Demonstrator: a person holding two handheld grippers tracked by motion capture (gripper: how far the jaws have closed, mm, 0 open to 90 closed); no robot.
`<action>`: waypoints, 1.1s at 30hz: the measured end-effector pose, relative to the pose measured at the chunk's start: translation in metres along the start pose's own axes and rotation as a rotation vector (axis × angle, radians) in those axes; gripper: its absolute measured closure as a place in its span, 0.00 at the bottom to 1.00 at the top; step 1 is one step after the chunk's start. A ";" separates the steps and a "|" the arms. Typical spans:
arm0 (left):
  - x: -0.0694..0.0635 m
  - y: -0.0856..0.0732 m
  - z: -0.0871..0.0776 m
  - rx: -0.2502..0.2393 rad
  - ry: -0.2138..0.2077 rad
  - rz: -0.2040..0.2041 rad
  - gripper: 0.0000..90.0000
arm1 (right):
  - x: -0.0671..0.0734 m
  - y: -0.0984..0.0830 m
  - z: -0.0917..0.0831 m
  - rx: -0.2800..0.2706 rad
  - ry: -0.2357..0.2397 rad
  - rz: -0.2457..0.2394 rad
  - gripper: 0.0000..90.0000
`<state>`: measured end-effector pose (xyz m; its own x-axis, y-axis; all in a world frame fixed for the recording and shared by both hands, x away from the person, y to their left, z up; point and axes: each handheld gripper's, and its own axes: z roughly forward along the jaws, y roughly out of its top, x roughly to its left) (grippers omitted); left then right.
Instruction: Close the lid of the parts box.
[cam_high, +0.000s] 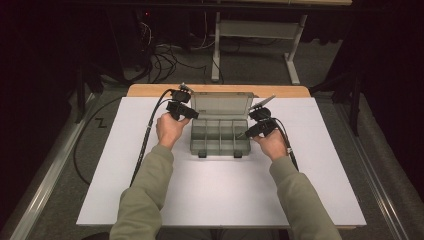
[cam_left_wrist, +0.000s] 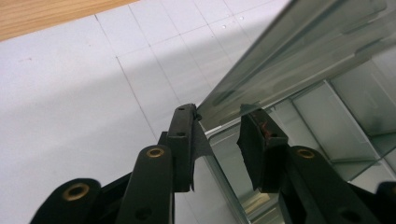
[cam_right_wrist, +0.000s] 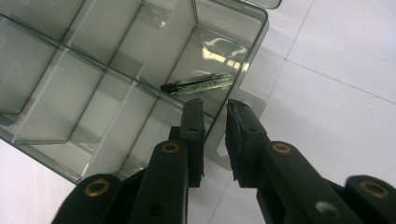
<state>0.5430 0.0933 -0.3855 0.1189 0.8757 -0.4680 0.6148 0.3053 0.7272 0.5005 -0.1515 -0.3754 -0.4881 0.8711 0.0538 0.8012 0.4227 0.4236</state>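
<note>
One clear, grey-tinted plastic organizer box lies at the middle of the white surface, toward its far edge; its lid is raised and leans back from the far side; two latch tabs stick out at the near edge; inside, thin walls divide the tray into rows of compartments, exact count not readable. Right tongs view: one small slim bottle with a dark tip and a printed label lies on its side in the compartment by the tray's corner; the other visible compartments hold nothing I can make out. Two tongs, one per hand; left tongs at the box's left end, jaws parted with the tray's side wall between them, the left jaw's tip touching the lid's lower edge, pads not seen pressing on the wall; right tongs at the box's right end, jaws narrow, straddling the tray wall near a flat tab with a slot; whether the pads actually pinch the wall I cannot tell.
</note>
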 end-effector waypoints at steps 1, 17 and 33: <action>-0.001 0.000 -0.001 0.001 0.001 0.004 0.74 | 0.000 0.000 0.000 -0.002 0.002 -0.001 0.88; -0.003 0.002 -0.009 0.000 -0.023 0.001 0.73 | -0.001 -0.001 0.000 -0.004 0.007 -0.007 0.87; -0.007 0.004 -0.025 0.020 -0.033 0.011 0.75 | -0.002 -0.003 0.000 -0.014 0.013 -0.010 0.87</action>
<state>0.5252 0.0980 -0.3669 0.1516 0.8659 -0.4767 0.6289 0.2876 0.7223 0.4996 -0.1542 -0.3770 -0.5003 0.8636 0.0616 0.7914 0.4273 0.4371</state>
